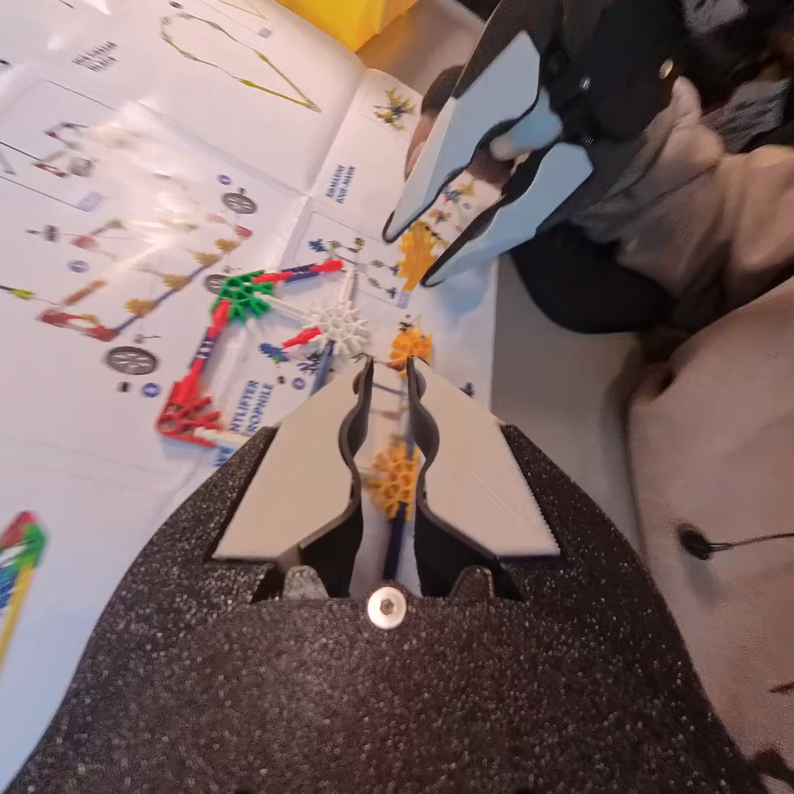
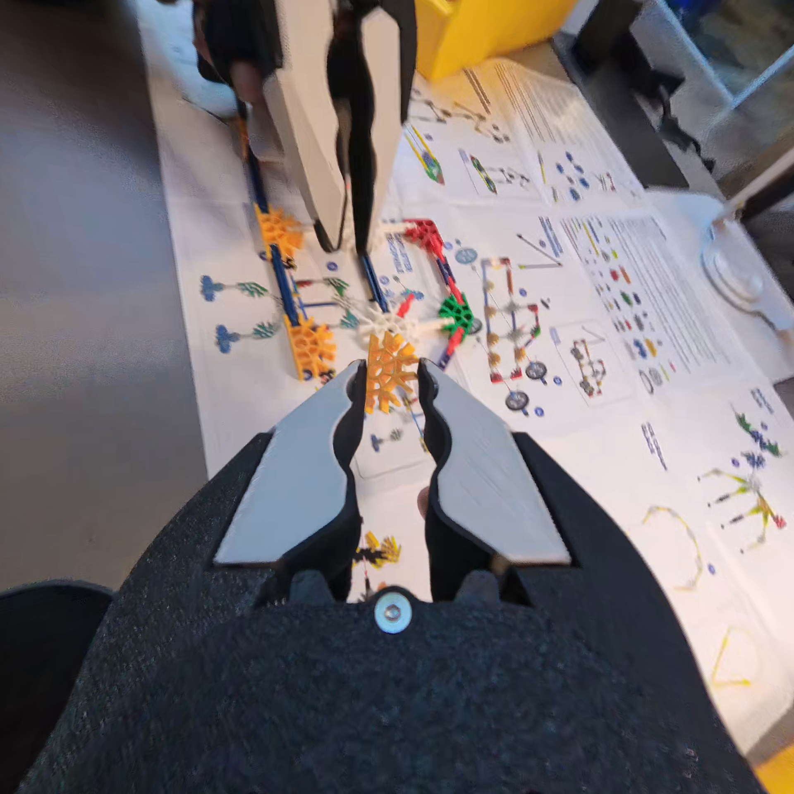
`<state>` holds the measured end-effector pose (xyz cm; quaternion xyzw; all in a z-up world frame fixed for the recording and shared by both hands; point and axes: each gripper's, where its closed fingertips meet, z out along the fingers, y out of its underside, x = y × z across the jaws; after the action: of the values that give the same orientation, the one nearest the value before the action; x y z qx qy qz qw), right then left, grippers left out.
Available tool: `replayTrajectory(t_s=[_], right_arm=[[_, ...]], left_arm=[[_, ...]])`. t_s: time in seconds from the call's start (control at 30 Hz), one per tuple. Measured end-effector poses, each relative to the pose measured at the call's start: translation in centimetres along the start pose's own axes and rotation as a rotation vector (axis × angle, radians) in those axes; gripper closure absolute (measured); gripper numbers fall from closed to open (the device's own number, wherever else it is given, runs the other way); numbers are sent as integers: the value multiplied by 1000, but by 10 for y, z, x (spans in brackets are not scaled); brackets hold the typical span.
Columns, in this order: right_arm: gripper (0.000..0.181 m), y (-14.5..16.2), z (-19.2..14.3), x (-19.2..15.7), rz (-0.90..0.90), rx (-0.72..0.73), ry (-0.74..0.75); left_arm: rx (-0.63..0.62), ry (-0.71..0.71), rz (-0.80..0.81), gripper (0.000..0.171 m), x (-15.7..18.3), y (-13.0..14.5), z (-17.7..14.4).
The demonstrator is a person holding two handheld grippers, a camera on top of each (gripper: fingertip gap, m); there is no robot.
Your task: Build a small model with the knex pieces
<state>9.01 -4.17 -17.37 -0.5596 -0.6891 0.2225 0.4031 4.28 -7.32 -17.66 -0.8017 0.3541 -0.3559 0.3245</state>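
My right gripper (image 2: 389, 369) is shut on a yellow snowflake-shaped connector (image 2: 389, 374) and holds it just in front of a white round connector (image 2: 386, 322). It also shows in the left wrist view (image 1: 412, 258). The white connector (image 1: 341, 326) joins by rods to a green connector (image 1: 240, 294) and a red corner connector (image 1: 184, 412). My left gripper (image 1: 387, 361) hangs over this build with jaws narrowly apart and nothing seen between them. In the right wrist view its tips (image 2: 346, 247) stand by the end of a blue rod (image 2: 376, 283).
A large printed instruction sheet (image 2: 558, 451) covers the grey table (image 2: 86, 300). Two yellow connectors joined by blue rods (image 2: 309, 343) lie left of the build. A yellow bin (image 2: 481, 30) stands at the back. A person's light sleeve (image 1: 709, 386) is close on the right. Spacing between my two grippers at the tips: around 6 cm.
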Motion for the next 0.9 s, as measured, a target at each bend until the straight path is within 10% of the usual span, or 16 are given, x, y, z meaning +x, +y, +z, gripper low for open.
replayTrajectory(t_s=[0.37, 0.9], right_arm=[[158, 34, 13, 14, 103, -150, -129], [151, 18, 9, 5, 58, -74, -183]], left_arm=[[-218, -213, 334, 160, -37, 26, 4], [-216, -113, 332, 168, -27, 35, -3]])
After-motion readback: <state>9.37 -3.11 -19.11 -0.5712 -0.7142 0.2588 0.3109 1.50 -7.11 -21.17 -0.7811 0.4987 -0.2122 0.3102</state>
